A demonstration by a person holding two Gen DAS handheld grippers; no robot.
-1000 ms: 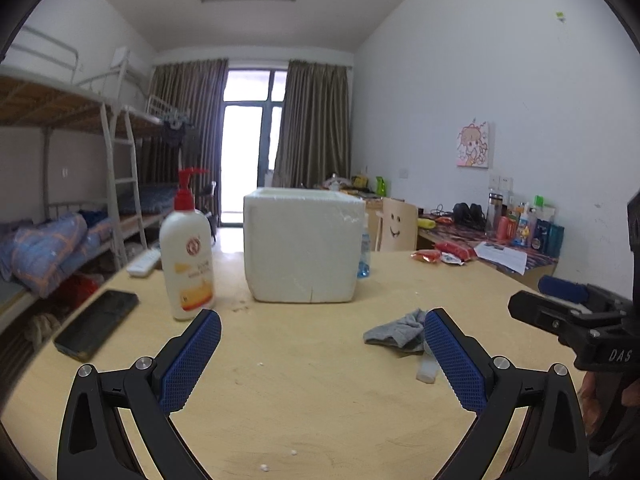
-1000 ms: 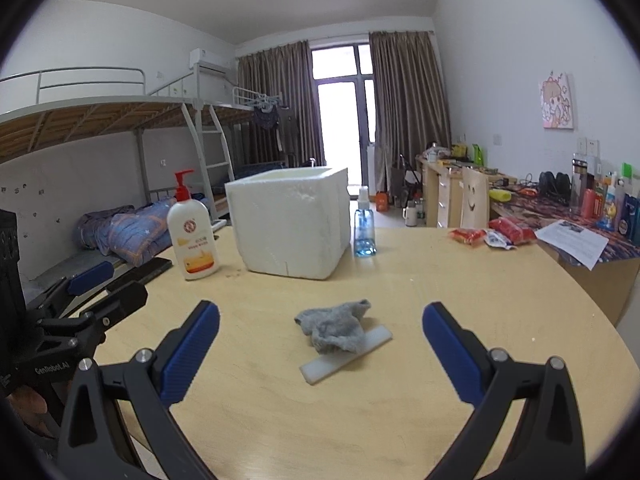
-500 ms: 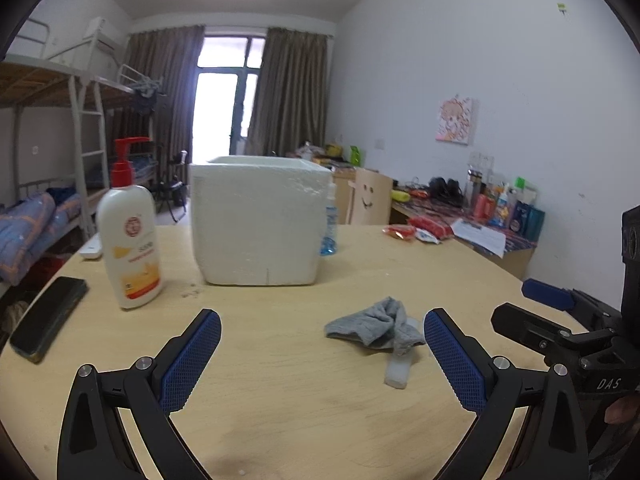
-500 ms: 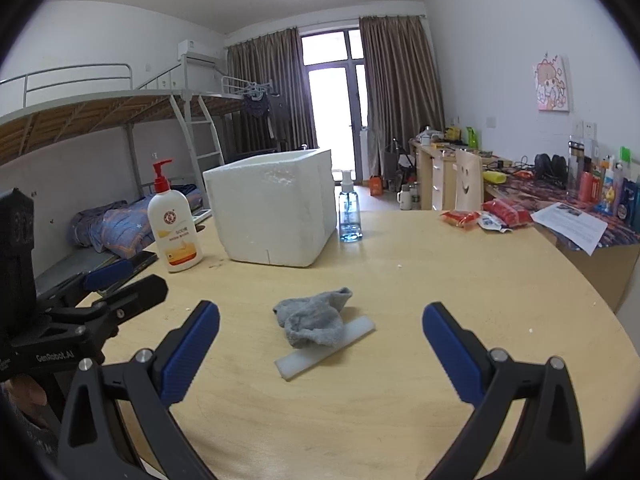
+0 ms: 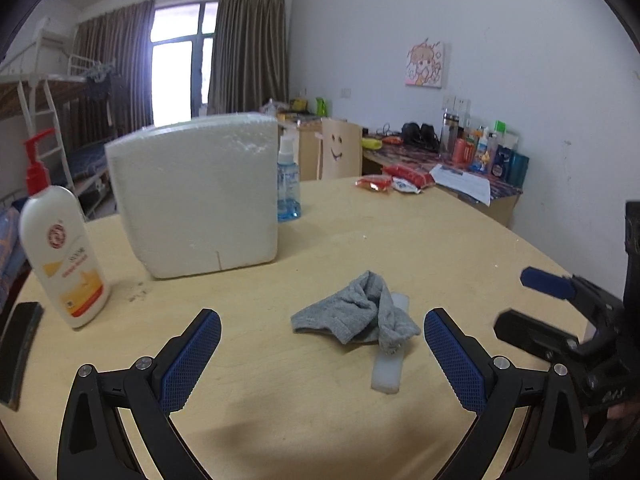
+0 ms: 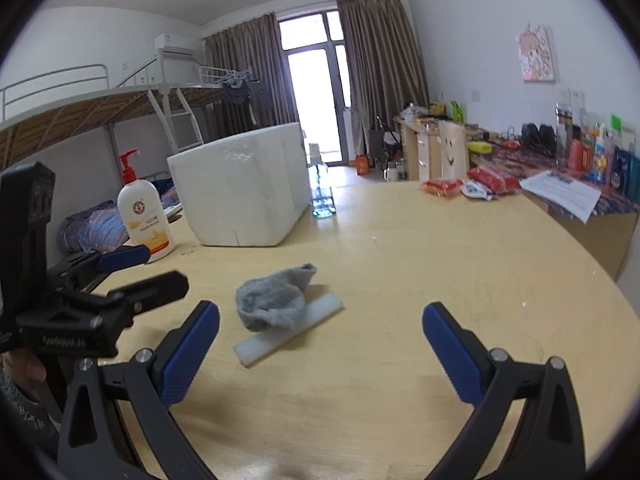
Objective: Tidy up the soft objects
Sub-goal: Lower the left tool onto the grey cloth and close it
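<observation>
Both grippers have come nearer to the grey sock (image 5: 362, 312) since a second ago. Left gripper (image 5: 322, 354) and right gripper (image 6: 320, 346) hold their fingers wide open (empty). It lies crumpled on a white strip (image 5: 390, 354) on the worktop (image 6: 440, 264), before the foam box (image 5: 200, 196).

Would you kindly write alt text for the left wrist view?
The open left claw hovers over a wooden table, facing a crumpled grey sock draped on a white strip. Behind stand a foam box and lotion bottle.
</observation>
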